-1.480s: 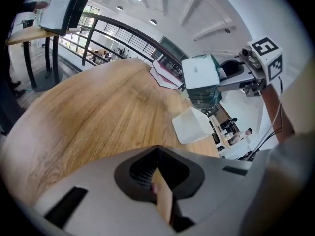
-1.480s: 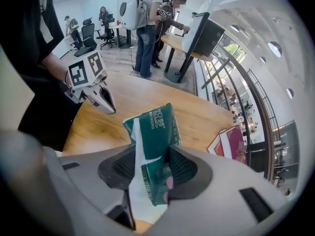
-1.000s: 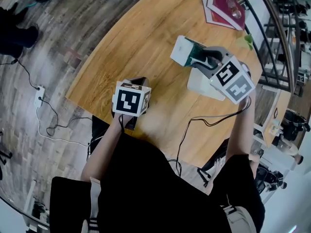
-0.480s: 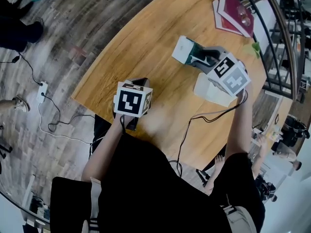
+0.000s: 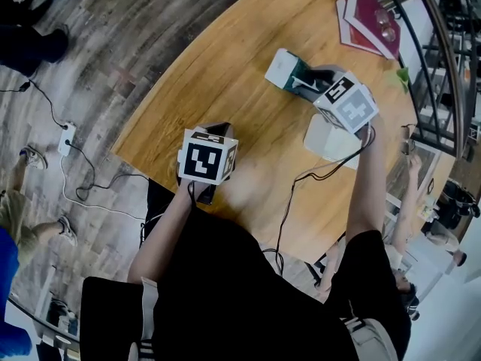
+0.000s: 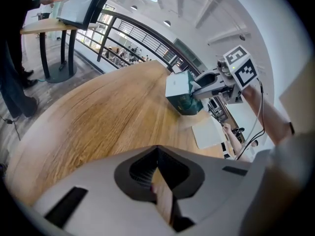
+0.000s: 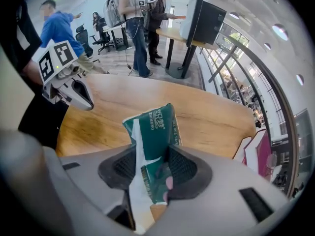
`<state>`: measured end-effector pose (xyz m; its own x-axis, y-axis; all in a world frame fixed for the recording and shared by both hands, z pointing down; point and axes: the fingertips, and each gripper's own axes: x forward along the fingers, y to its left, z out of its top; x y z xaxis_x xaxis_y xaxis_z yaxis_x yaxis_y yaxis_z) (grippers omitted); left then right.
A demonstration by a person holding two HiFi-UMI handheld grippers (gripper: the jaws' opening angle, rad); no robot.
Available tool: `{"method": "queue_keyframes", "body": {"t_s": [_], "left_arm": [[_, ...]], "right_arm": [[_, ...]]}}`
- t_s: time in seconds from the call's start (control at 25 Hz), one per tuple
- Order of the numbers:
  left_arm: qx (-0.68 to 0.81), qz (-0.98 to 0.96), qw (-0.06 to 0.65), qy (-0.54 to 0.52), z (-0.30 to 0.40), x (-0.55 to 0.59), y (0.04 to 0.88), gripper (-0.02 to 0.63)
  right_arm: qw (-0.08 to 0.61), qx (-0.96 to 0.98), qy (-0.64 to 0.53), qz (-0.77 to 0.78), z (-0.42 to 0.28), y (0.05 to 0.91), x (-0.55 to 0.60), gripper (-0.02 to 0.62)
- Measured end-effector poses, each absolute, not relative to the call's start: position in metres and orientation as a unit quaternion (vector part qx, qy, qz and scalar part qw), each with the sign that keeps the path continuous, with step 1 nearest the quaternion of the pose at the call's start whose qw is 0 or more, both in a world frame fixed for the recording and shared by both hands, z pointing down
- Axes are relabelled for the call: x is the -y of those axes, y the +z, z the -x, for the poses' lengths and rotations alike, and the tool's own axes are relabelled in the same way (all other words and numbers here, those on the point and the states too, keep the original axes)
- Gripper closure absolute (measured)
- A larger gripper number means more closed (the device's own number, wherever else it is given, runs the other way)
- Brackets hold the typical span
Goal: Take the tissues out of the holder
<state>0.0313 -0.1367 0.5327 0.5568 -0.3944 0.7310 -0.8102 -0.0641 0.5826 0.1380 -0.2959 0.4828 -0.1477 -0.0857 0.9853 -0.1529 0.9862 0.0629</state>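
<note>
A green tissue pack [image 7: 156, 132] with a white end [image 5: 279, 68] sits clamped between the pads of my right gripper [image 7: 150, 166], which holds it above the wooden table [image 5: 225, 59]. In the head view the right gripper [image 5: 307, 83] carries the pack [image 5: 294, 77] just beyond a flat white holder [image 5: 331, 140] lying on the table. The left gripper view shows the pack [image 6: 181, 91] lifted off the tabletop, with the holder [image 6: 209, 132] nearer. My left gripper [image 5: 216, 128] hovers at the table's near edge, jaws together with nothing between them [image 6: 158, 181].
Red and white books [image 5: 370, 22] lie at the table's far right corner. A cable [image 5: 301, 186] runs from the right gripper across the table's near side. Railings [image 5: 443, 66] border the right. People stand at a desk [image 7: 147, 14] in the background.
My right gripper has carried the tissue pack a little farther from the white holder. The left gripper has stayed put.
</note>
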Motion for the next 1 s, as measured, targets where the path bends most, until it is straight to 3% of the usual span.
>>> {"method": "queue_keyframes", "body": {"t_s": [1.0], "left_arm": [[0.43,-0.691,0.548,0.196,-0.024,0.133,0.545,0.595]], "right_arm": [[0.631,0.769,0.041,-0.094,-0.117,0.518,0.331,0.423]]}}
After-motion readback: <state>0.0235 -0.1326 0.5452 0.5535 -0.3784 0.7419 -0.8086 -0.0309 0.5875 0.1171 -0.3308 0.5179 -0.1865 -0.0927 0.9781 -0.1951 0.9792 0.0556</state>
